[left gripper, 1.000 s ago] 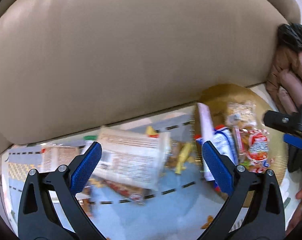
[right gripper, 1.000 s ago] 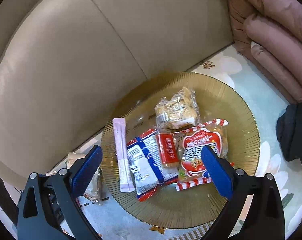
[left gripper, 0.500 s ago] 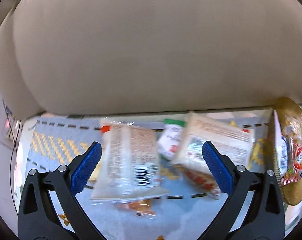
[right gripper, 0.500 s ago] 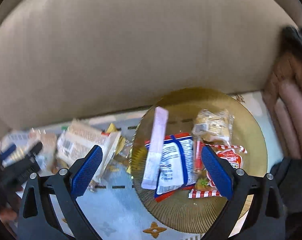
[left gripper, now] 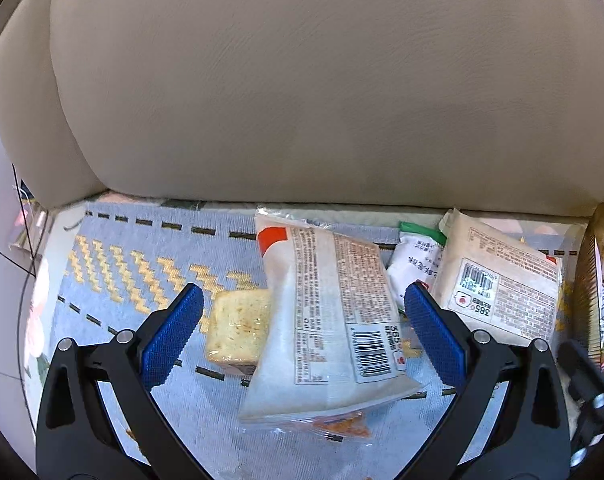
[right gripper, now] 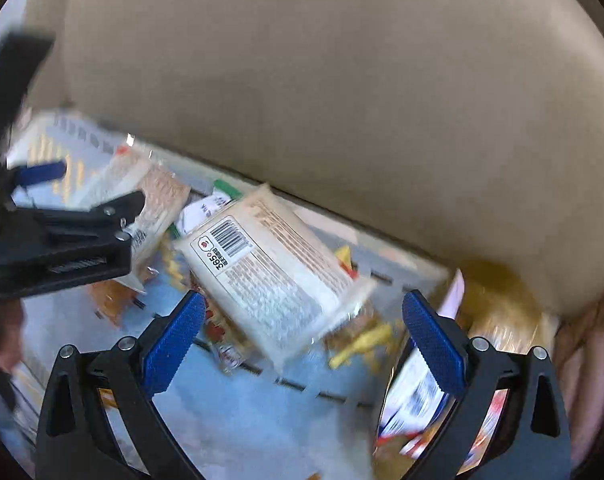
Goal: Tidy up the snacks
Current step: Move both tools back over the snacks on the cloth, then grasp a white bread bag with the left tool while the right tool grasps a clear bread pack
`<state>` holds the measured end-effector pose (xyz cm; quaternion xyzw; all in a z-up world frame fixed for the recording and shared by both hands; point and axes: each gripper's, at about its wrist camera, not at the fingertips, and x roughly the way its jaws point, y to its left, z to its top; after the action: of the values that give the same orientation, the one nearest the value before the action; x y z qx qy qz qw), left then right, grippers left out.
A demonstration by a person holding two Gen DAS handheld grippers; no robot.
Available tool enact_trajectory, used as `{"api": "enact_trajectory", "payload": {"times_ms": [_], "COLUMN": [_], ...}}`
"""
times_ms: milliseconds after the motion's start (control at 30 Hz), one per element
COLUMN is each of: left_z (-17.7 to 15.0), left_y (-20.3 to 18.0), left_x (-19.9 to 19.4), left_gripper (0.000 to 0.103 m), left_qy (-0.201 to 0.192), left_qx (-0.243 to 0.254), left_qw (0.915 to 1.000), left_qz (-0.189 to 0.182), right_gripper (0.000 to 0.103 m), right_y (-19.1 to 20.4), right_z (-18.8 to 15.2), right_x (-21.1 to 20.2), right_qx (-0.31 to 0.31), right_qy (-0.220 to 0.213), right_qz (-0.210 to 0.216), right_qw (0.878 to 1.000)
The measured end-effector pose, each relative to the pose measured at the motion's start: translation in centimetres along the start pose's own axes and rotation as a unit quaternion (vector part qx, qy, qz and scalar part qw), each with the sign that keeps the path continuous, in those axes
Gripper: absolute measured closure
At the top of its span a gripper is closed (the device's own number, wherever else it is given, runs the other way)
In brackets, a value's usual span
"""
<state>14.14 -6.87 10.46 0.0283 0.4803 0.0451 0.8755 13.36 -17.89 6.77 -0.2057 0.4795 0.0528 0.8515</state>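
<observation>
Lying on the blue woven mat [left gripper: 149, 280] before the beige sofa back [left gripper: 322, 80], the snack packets [left gripper: 334, 312] sat between the left gripper's [left gripper: 299, 336] wide, empty fingers; the right gripper [right gripper: 302, 336] gaped too.

Two large pale snack packets with barcodes [left gripper: 334, 316] [left gripper: 498, 284], one small green-topped white sachet [left gripper: 416, 258], one wrapped toast-like square [left gripper: 237, 328], one orange snack pack [left gripper: 340, 424], one golden plate [left gripper: 588, 272]
</observation>
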Motion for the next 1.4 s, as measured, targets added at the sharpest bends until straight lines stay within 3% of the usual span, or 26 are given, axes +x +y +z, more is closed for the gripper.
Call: {"api": "enact_trajectory", "payload": {"times_ms": [100,167,267,367,433,500,633,800,967,1133,1200,1267,1400], "left_z": [-0.1,-0.2,-0.2,-0.5,-0.6,-0.7,-0.7,-1.0,-1.1,-1.4,-1.3,-1.2,-1.2], "left_y": [1.6,2.4,2.7,2.8,2.6,2.5,2.2,1.6,-0.9,-2.7,-2.8,-2.5,-2.3], "left_x": [1.0,1.2,1.5,2.5,3.2,3.8,4.5,4.7,4.9,5.1,5.0,4.7,4.3], "left_gripper": [0.003,0.003,0.003,0.003,0.003,0.003,0.003,0.003,0.003,0.004,0.013,0.034,0.044], "left_qy": [0.013,0.015,0.014,0.029,0.039,0.044,0.044,0.043,0.037,0.034,0.029,0.023,0.020], "left_qx": [-0.038,-0.059,-0.051,-0.053,-0.058,-0.052,-0.050,-0.034,-0.004,0.016,0.013,0.007,0.001], "left_qw": [0.9974,0.9942,0.9952,0.9940,0.9925,0.9930,0.9936,0.9951,0.9981,0.9990,0.9993,0.9993,0.9989], "left_qz": [-0.059,-0.088,-0.083,-0.092,-0.100,-0.097,-0.092,-0.082,-0.048,-0.026,-0.019,-0.027,-0.042], "right_gripper": [0.005,0.005,0.005,0.005,0.005,0.005,0.005,0.005,0.005,0.005,0.007,0.018,0.023], "right_y": [1.1,1.4,0.4,-0.7,0.0,0.4,0.3,-1.1,-1.8,0.6,1.7,2.3,2.1], "right_z": [0.5,0.7,1.1,1.5,1.5,1.9,2.5,2.9,2.1,1.2,1.1,0.6,-0.1], "right_x": [1.0,1.8,3.2,4.4,4.7,5.6,7.6,9.6,9.3,8.2,7.3,6.2,5.0], "right_qx": [-0.047,-0.084,-0.110,-0.120,-0.172,-0.190,-0.178,-0.105,-0.080,-0.061,-0.058,-0.038,0.030], "right_qy": [0.007,0.022,0.038,0.063,0.058,0.067,0.086,0.097,0.084,0.078,0.070,0.060,0.054], "right_qz": [0.040,0.033,0.024,0.096,0.069,0.077,0.115,0.169,0.154,0.115,0.095,0.087,0.096], "right_qw": [0.998,0.996,0.993,0.986,0.981,0.976,0.973,0.975,0.981,0.988,0.991,0.994,0.993]}}
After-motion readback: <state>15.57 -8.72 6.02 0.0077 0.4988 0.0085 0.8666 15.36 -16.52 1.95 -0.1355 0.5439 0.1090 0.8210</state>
